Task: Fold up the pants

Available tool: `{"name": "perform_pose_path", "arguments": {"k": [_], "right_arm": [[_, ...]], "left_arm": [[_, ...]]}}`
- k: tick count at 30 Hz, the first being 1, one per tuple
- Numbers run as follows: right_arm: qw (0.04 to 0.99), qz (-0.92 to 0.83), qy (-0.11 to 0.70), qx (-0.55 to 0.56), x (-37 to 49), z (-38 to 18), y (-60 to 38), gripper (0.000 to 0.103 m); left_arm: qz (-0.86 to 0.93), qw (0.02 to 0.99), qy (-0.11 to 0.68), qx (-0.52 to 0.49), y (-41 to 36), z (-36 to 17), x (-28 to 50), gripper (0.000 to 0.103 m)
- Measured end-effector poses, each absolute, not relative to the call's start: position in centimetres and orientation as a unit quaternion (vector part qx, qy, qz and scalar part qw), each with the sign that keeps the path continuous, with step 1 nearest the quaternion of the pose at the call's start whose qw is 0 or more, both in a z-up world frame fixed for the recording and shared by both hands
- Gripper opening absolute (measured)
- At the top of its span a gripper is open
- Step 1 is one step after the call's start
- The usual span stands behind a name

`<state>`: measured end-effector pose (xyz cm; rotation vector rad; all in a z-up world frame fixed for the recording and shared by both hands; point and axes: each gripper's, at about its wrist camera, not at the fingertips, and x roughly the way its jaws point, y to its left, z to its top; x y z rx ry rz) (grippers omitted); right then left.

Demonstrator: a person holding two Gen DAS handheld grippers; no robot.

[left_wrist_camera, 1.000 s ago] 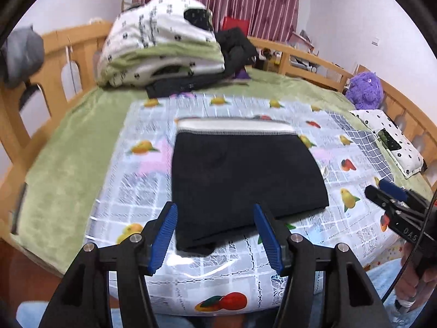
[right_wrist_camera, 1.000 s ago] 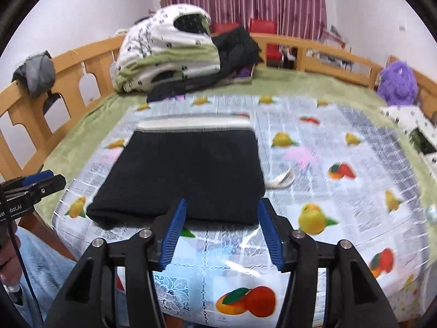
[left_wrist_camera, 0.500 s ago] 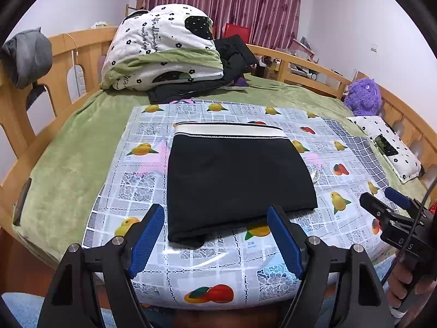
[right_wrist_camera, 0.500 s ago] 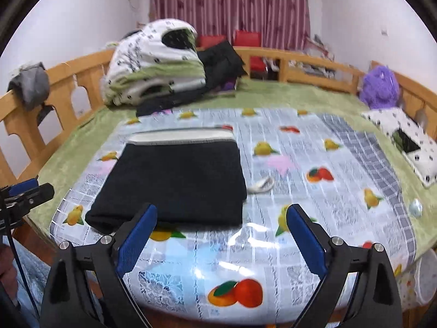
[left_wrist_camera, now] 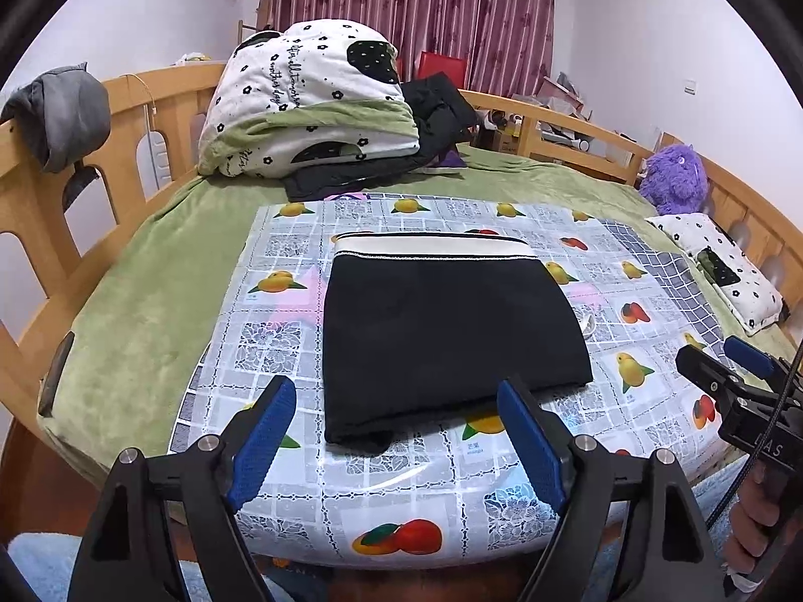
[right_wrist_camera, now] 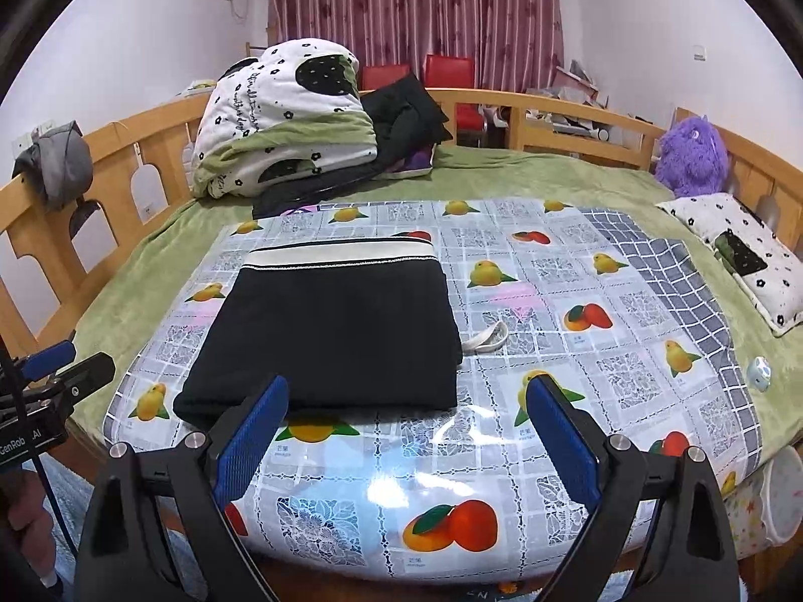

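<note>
The black pants (left_wrist_camera: 446, 331) with a white waistband lie folded into a flat rectangle on the fruit-print plastic sheet (left_wrist_camera: 281, 336); they also show in the right wrist view (right_wrist_camera: 336, 336). My left gripper (left_wrist_camera: 396, 439) is open and empty, held back from the pants' near edge above the bed's front. My right gripper (right_wrist_camera: 406, 431) is open wide and empty, also back from the near edge. A white drawstring loop (right_wrist_camera: 484, 338) sticks out at the pants' right side. Each gripper shows at the edge of the other's view (left_wrist_camera: 727, 376) (right_wrist_camera: 65, 366).
A folded quilt (left_wrist_camera: 311, 105) and dark clothes (left_wrist_camera: 436, 110) are piled at the far end of the green bed. Wooden rails (left_wrist_camera: 35, 190) ring the bed. A purple plush (right_wrist_camera: 692, 155) and a spotted pillow (right_wrist_camera: 743, 251) lie at the right.
Both grippers opened wider and pulled back and up from the folded pants, which stayed put on the sheet.
</note>
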<state>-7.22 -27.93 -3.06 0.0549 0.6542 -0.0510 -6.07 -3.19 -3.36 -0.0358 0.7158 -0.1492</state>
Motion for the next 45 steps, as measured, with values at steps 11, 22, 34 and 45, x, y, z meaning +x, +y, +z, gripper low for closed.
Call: {"name": "perform_pose_path", "arguments": {"k": [11, 22, 34, 45], "right_arm": [[0.945, -0.030, 0.323, 0.036, -7.67, -3.01, -28.40, 0.094], [0.946, -0.031, 0.322, 0.035, -7.94, -2.98, -28.31, 0.094], [0.945, -0.030, 0.323, 0.035, -7.86, -3.03, -28.07, 0.094], [0.946, -0.028, 0.321, 0.030, -7.92, -3.09, -28.14, 0.094]], "left_arm": [[-0.077, 0.934, 0.349, -0.020, -3.10, -3.06, -6.27, 0.082], [-0.081, 0.933, 0.351, -0.019, -3.19, -3.05, -6.24, 0.082], [-0.082, 0.933, 0.350, -0.020, -3.20, -3.02, -6.27, 0.082], [-0.082, 0.933, 0.351, -0.021, -3.26, -3.21, -6.25, 0.082]]}}
